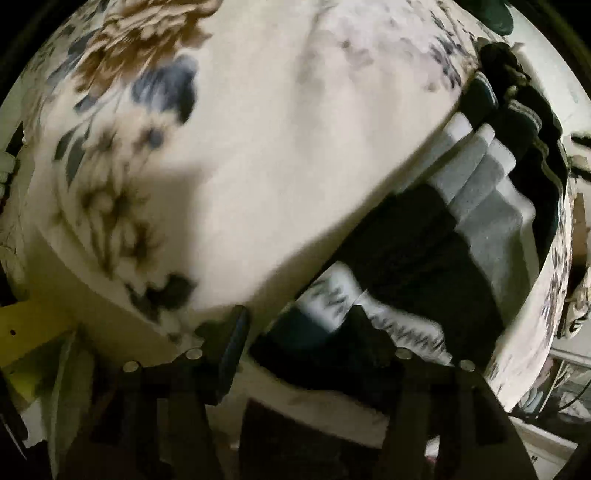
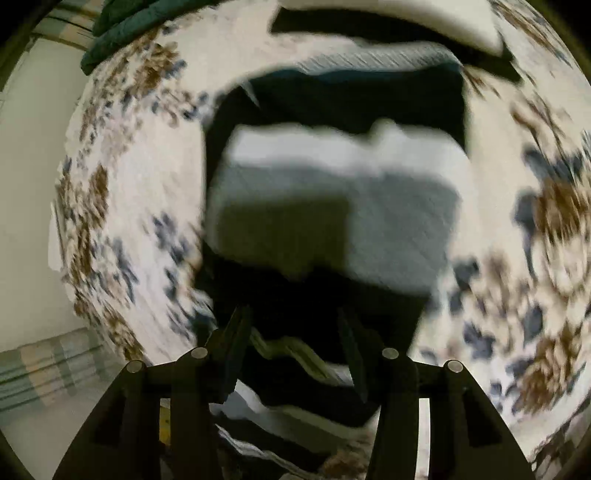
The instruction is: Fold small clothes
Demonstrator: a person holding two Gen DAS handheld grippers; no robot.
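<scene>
Both views are smeared by motion, so fine detail of the fabrics is uncertain.

Left wrist view: the left gripper [image 1: 295, 332] points steeply down over a floral bedspread [image 1: 258, 147], cream with brown and blue-grey blooms; its jaws stand apart with nothing clamped; the left finger [image 1: 232, 347] shows over the cream cloth, the right finger is hard to separate from the dark cloth behind it. Between and just beyond the jaws lies a dark folded garment [image 1: 406, 240], and beside it a patterned white piece [image 1: 332, 291] with a dark leaf-like print. To the right of these runs a row of folded pieces: grey and white folded clothes [image 1: 480, 184] stepped one against another, then darker folded items [image 1: 517, 118] further along the row. A yellow part [image 1: 29, 325] shows at the lower left edge; what it belongs to cannot be told.

Right wrist view: the right gripper [image 2: 295, 332] also points steeply down; its jaws stand apart, and no pad presses on cloth so far as the blur allows. Directly ahead of it lies a grey folded garment [image 2: 332, 206], lying on the bedspread [image 2: 129, 184], with a dark garment [image 2: 351, 99] beyond it and more dark cloth [image 2: 314, 302] just at the fingertips. A striped edge [image 2: 295, 354] of fabric appears between the fingers, below the dark cloth. A green item [image 2: 122, 33] sits at the far upper left of the bed.
</scene>
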